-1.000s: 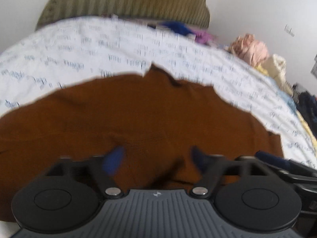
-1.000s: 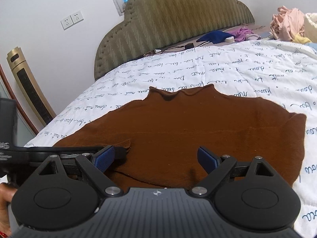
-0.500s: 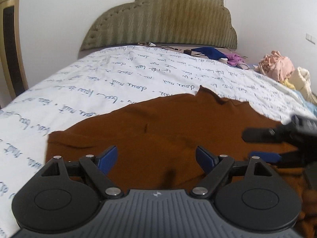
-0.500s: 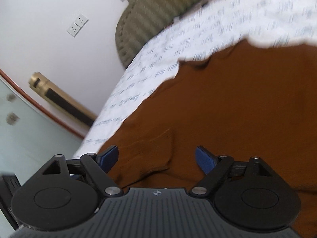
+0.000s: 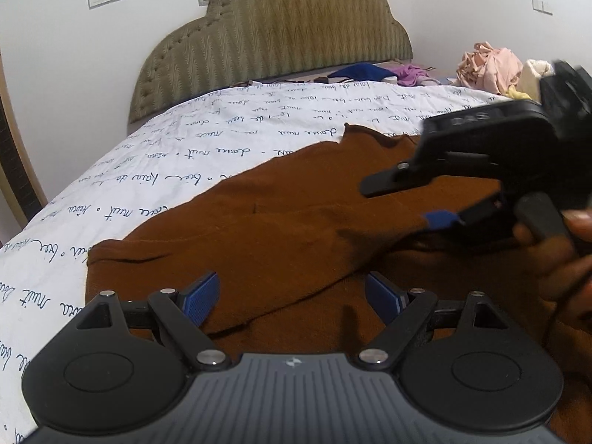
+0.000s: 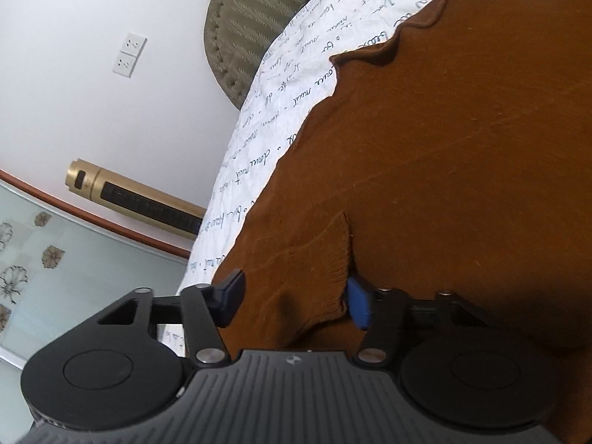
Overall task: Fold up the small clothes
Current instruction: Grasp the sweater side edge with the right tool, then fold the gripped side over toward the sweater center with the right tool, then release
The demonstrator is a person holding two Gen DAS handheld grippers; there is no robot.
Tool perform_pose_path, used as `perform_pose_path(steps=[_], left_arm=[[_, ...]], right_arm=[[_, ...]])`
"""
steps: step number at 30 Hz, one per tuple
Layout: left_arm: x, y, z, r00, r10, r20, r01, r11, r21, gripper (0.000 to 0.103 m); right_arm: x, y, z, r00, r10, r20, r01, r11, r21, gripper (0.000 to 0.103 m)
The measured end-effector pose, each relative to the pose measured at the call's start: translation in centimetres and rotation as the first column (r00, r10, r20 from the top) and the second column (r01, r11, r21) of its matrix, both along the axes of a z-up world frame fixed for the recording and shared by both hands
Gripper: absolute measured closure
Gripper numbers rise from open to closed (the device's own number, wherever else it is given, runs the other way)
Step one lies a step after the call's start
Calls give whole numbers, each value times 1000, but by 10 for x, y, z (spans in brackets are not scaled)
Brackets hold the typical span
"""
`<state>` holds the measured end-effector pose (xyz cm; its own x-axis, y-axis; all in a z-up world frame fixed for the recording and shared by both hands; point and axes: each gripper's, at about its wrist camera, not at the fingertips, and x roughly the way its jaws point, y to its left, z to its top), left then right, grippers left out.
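Note:
A brown knit sweater (image 5: 296, 222) lies spread on the white bed; one sleeve is folded across its body, and it also fills the right wrist view (image 6: 462, 148). My left gripper (image 5: 292, 298) is open and empty, low over the sweater's near edge. My right gripper (image 6: 292, 303) is rolled on its side with its jaws open around the sleeve cuff (image 6: 325, 255); one blue pad (image 6: 359, 305) sits under the cuff. The right gripper also shows from the side in the left wrist view (image 5: 436, 199), held by a hand.
The white bedsheet (image 5: 185, 162) with dark script covers the bed. An olive padded headboard (image 5: 273, 37) stands at the far end. A pile of clothes (image 5: 488, 66) lies at the far right. A gold tower fan (image 6: 133, 196) stands by the wall.
The right gripper has rolled onto its side and moved in over the sleeve cuff, which now lies between its jaws. The left gripper has drawn back left, still open.

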<state>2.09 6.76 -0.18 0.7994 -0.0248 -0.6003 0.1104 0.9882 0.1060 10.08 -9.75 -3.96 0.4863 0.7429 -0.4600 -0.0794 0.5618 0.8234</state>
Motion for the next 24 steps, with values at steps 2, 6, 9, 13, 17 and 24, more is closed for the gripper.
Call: perform_pose_path(steps=[2,6,9,13,17,24], left_arm=[[1,-1,-2,1000,4,-1,-4,1000,14,17],[6,0,-4,1000,30,11,-30,998,47,17],[13,-2,-3,999,40,18,-41,997,70,17],[20,-4,-1,998,60,33,-63,993,97,17],[30,2,2,993,111,37,-114,989,91,17],[44,18,3,984,179,-4,-179,983,45,17]], right_arm=[[6,7,0,1000,16,-6,-16,1000,-26,74],[14,20,9,999,32,27,-29,992,-123,90],[18,21,23,997,20,77,-7,986,-165,91],[22,6,44,987,-28,156,57,981,-187,91],[25,-25,56,975,-98,201,142,965,-219,91],[17,-89,54,947,-232,224,283,930,-235,91]])
